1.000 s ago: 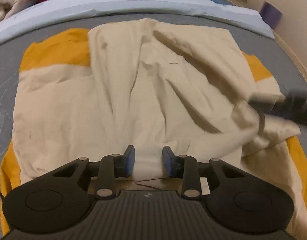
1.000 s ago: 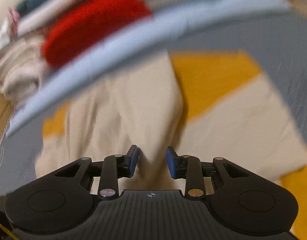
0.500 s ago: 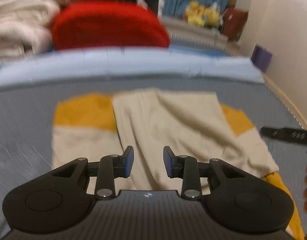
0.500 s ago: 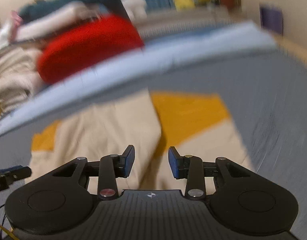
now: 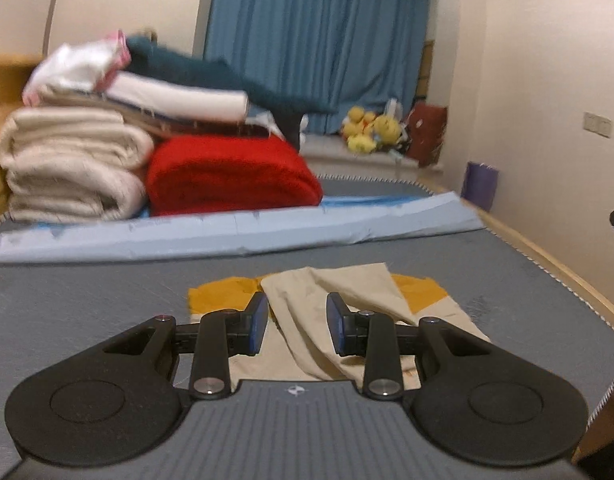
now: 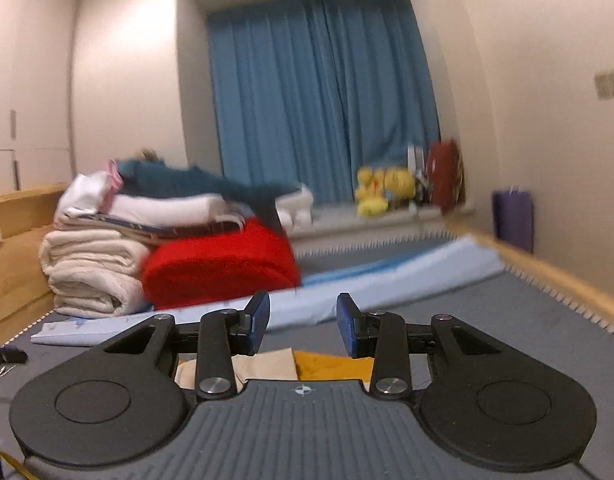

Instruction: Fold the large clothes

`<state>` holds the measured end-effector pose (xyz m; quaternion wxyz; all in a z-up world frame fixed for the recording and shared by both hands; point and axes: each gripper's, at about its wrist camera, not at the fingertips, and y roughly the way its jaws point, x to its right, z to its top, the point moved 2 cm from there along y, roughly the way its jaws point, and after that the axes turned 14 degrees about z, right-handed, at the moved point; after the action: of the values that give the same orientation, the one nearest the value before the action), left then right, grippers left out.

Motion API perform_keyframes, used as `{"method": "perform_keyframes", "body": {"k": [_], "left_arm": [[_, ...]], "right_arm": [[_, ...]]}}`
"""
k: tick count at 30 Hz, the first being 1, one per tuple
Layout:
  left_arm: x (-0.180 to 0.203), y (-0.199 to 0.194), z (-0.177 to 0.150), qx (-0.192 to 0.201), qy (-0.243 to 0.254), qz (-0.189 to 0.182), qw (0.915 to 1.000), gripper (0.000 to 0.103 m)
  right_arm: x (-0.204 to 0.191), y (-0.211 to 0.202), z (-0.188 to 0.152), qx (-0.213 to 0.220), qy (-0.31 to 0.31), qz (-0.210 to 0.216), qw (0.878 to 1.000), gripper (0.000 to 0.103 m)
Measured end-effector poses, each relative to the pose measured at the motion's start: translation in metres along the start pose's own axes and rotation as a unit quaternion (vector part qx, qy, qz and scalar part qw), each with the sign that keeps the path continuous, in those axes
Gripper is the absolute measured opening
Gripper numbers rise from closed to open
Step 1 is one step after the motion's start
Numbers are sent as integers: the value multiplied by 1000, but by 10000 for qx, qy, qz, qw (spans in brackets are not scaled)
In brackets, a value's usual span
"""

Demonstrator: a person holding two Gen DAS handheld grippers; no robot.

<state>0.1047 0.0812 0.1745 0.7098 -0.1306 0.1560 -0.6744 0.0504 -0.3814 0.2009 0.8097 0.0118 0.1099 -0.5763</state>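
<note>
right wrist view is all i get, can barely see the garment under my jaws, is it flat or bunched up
observer: In the left wrist view the cream garment lies spread on the grey mat, with one long fold of it laid over the middle, a little wrinkled.
operator: any other colour showing on it
observer: Yes, mustard patches show at both far corners, one on each side of that fold.
operator: left gripper holding anything
observer: No. The left gripper is empty, its jaws apart with nothing between them.
</note>
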Motion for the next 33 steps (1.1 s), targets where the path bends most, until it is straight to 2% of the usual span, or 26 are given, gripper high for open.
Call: {"method": "perform_keyframes", "body": {"k": [3, 5, 8, 10, 11, 13, 15, 17, 20, 22, 23, 25, 27, 28, 30, 31, 33], "left_arm": [[-17, -55, -16, 216, 29, 30, 9998, 36], [-27, -83, -34, 308, -30, 73, 9995, 36], [-44, -106, -70, 286, -396, 99, 9988, 34], [-59, -108, -102, 37, -880, 234, 9958, 30], [-65, -105, -109, -289, -1209, 375, 9915, 25], [-70, -109, -111, -390, -1598, 439, 9854, 25], [-69, -106, -113, -579, -1575, 467, 9847, 25], [-62, -95, -121, -879, -1192, 568, 9873, 25], [-59, -72, -147, -1226, -1043, 553, 9854, 25], [-61, -46, -170, -1883, -1024, 747, 9739, 25], [-59, -37, -178, -2040, -968, 761, 9712, 25], [-56, -17, -198, -2538, -650, 931, 9606, 25], [-59, -4, -218, -2910, -501, 1111, 9489, 27], [-62, 1, -225, -3063, -538, 1124, 9438, 27], [-70, 8, -236, -3296, -692, 1131, 9348, 31], [-74, 11, -239, -3383, -740, 1136, 9312, 36], [-78, 17, -246, -3595, -785, 1144, 9228, 37]], "right_arm": [[2, -58, -17, 158, 2, 63, 9999, 25], [13, -85, -37, 68, 196, -133, 9997, 15], [28, -103, -76, -11, 581, -493, 9971, 14], [36, -104, -103, -87, 738, -680, 9949, 14], [41, -107, -119, -195, 792, -796, 9935, 14], [49, -90, -140, -618, 918, -992, 9889, 14], [57, -82, -146, -747, 1179, -948, 9857, 15], [58, -68, -151, -905, 1151, -978, 9844, 15], [65, -43, -161, -1340, 1132, -1123, 9781, 15], [70, -25, -177, -1846, 1203, -1209, 9679, 15], [74, -17, -185, -2079, 1273, -1243, 9618, 15], [77, 0, -201, -2436, 1406, -1329, 9504, 17], [87, 8, -217, -2750, 1640, -1435, 9364, 25], [91, 9, -224, -2871, 1743, -1482, 9302, 30], [102, 14, -239, -3127, 1953, -1609, 9155, 32], [107, 10, -247, -3248, 2047, -1650, 9085, 32], [113, 11, -260, -3480, 2249, -1680, 8945, 32]]}}
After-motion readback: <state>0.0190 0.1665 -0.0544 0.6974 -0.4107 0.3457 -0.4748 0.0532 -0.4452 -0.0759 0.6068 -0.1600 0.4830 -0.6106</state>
